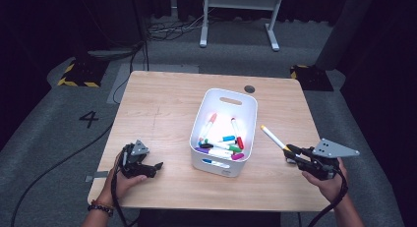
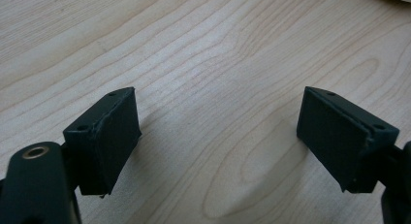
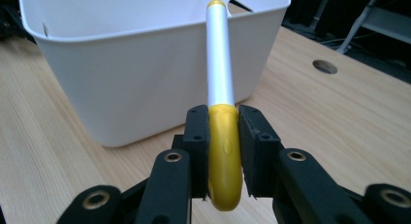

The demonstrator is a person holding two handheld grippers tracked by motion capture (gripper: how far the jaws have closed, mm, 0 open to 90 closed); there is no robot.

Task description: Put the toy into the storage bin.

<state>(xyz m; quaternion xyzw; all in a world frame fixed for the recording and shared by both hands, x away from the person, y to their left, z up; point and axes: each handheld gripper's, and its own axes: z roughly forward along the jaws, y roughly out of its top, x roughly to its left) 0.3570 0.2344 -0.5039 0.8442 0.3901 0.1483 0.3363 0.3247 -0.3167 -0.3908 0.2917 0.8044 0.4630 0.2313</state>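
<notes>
While my left gripper (image 1: 147, 168) rests spread, my right gripper (image 3: 224, 136) pinches the yellow-capped white marker (image 3: 220, 83) before the white plastic bin (image 3: 121, 88).

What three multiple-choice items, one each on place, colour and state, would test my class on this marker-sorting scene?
1. Where does the white bin stand?
A. mid-table
B. on the floor
C. at the table's far left corner

2. What colour is the cap of the marker in the right tongs?
A. red
B. yellow
C. green

3. How are the left tongs?
A. shut on a marker
B. open with nothing between them
C. inside the bin

Answers: 1 A, the high view shows it centred on the table; 2 B, the right gripper view shows yellow; 3 B, bare wood lies between them.
</notes>
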